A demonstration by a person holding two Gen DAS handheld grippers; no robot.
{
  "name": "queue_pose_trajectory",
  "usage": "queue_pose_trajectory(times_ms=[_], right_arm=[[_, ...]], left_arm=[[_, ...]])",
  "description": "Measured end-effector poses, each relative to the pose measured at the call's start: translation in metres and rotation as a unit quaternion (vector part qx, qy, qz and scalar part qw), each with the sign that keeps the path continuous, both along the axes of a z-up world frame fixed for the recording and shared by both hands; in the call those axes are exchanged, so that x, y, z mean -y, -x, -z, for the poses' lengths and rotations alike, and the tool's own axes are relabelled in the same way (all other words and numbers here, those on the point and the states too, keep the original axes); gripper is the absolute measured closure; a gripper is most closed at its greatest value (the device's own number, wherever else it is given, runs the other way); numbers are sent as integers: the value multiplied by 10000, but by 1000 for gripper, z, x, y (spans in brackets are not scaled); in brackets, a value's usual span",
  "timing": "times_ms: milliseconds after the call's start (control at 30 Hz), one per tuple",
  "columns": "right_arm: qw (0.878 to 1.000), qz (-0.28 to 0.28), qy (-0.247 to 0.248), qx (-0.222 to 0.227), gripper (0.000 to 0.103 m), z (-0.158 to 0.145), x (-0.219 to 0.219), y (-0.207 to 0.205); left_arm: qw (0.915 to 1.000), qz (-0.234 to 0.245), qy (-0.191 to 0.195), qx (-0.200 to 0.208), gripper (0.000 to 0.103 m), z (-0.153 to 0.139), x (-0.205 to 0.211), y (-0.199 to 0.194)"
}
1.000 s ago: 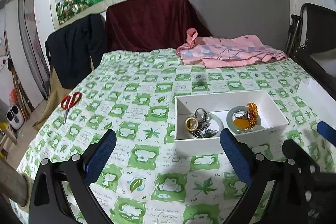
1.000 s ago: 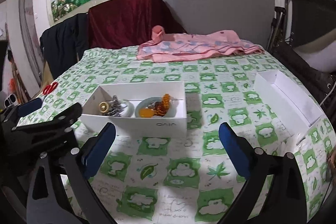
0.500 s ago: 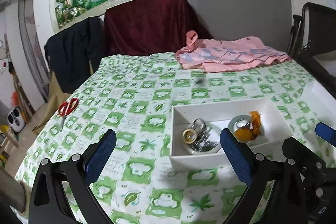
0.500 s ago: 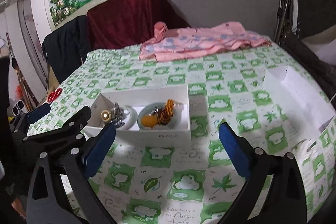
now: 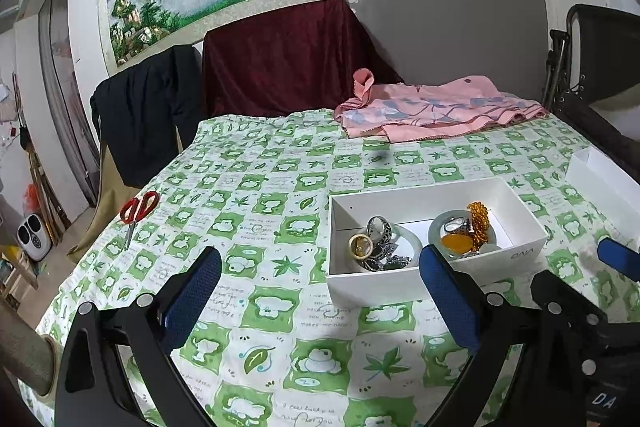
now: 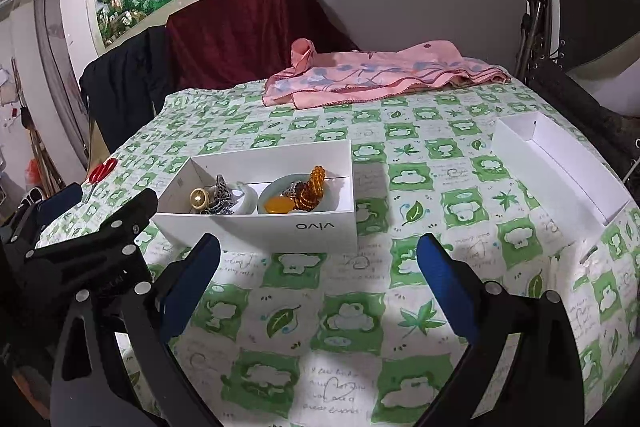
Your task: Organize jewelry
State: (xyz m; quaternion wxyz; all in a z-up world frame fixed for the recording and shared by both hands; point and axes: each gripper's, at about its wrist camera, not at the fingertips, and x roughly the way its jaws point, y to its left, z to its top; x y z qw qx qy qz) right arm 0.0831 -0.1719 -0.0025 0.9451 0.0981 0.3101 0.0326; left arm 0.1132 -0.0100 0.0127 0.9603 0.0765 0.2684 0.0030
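Both black blue-padded grippers, left (image 5: 320,291) and right (image 6: 318,283), gape empty; we should approach the white cardboard jewellery box (image 6: 256,223) squarely from above.

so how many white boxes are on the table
2. One white box, printed "vivo", sits left of centre on the green checked tablecloth and holds the jewelry. The other white box lies near the table's right edge; no contents show in it.

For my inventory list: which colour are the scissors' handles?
Red. The scissors show best in the left wrist view, on the tablecloth.
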Motion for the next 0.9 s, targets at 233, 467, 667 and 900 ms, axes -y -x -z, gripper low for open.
queue_pose_trajectory(times_ms=[233, 467, 667, 900], right_arm=[[9999, 14, -28, 132, 9, -4, 1, 3], [9996, 33, 132, 237, 9, -7, -3, 3], [9994, 21, 143, 301, 9, -9, -3, 5], [9995, 13, 121, 294, 9, -9, -3, 5]], left_arm=[[10000, -8, -6, 82, 6, -3, 1, 4], [9999, -82, 75, 44, 6, -5, -2, 4], [9999, -99, 81, 73, 6, -7, -3, 5], [9998, -122, 58, 139, 6, -8, -3, 8]])
